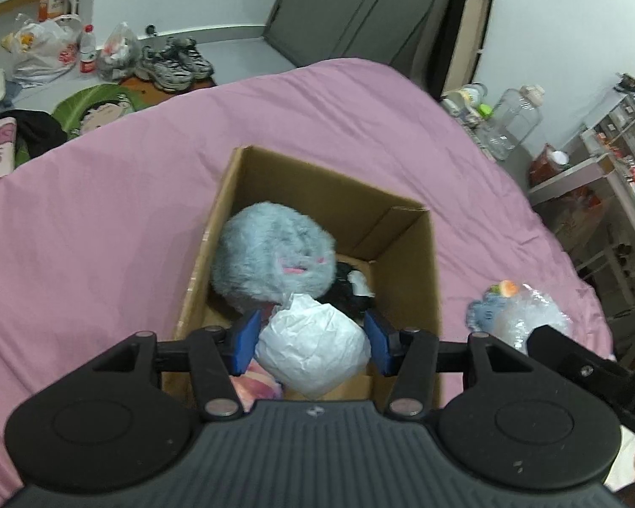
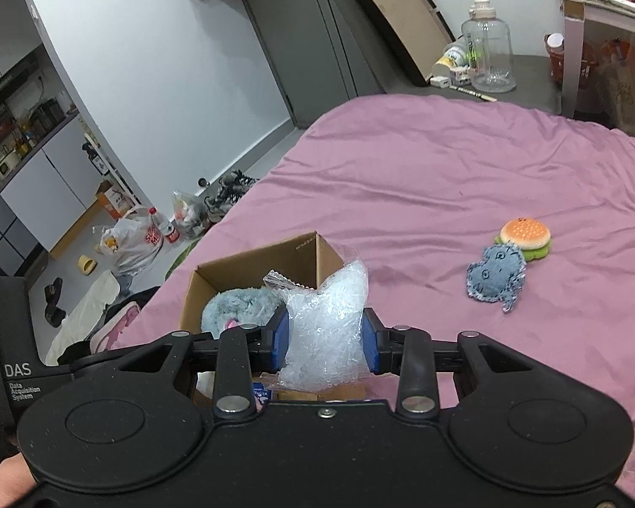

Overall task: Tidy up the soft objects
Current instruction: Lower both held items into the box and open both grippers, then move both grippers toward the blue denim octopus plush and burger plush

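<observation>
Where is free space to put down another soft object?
Free: the pink bedsheet beyond the burger toy and denim toy, and left of the cardboard box. Crowded: inside the box, around the grey plush.

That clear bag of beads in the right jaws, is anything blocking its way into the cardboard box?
Nothing visible blocks it. The clear bag sits by the open cardboard box. Inside, the fluffy blue toy and white bundle fill much of the floor, so it would land on them.

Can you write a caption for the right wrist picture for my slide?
The right gripper holds a clear bag of beads beside the cardboard box; burger toy and denim plush wait on the pink bed.
</observation>
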`<move>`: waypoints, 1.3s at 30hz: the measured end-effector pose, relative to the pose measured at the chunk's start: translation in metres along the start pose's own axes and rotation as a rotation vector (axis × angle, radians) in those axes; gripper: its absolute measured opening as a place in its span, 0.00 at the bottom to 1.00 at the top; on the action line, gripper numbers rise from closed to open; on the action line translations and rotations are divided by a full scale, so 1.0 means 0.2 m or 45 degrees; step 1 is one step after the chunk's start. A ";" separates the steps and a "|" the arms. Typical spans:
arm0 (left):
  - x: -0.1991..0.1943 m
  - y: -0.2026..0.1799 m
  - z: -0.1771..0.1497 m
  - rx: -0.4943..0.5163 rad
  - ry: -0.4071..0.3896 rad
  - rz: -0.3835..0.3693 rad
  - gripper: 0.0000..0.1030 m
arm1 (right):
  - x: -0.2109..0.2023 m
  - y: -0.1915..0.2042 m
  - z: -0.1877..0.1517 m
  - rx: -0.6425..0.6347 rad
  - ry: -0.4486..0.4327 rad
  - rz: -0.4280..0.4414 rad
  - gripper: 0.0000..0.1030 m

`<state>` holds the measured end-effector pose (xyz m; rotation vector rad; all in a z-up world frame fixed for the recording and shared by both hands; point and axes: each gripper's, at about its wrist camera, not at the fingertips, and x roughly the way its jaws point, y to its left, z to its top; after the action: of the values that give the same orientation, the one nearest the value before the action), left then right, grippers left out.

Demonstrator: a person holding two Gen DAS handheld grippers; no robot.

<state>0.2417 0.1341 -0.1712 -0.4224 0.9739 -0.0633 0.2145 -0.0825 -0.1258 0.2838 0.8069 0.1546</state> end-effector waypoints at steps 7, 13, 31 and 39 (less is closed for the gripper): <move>0.05 0.02 0.01 -0.014 0.020 0.002 0.54 | 0.07 0.04 0.00 -0.008 0.030 0.025 0.33; 0.04 0.06 0.03 -0.048 -0.019 0.032 0.55 | 0.13 0.08 0.00 -0.002 0.052 0.059 0.33; -0.11 -0.03 0.05 -0.021 -0.079 0.126 0.71 | -0.02 -0.05 0.04 0.092 0.026 0.058 0.50; -0.22 -0.15 0.02 0.043 -0.114 0.165 0.79 | -0.16 -0.10 0.06 0.070 0.010 0.071 0.64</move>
<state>0.2243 0.1177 -0.1231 -0.3274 0.9084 0.0562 0.2016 -0.1120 -0.1029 0.3582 0.8120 0.1861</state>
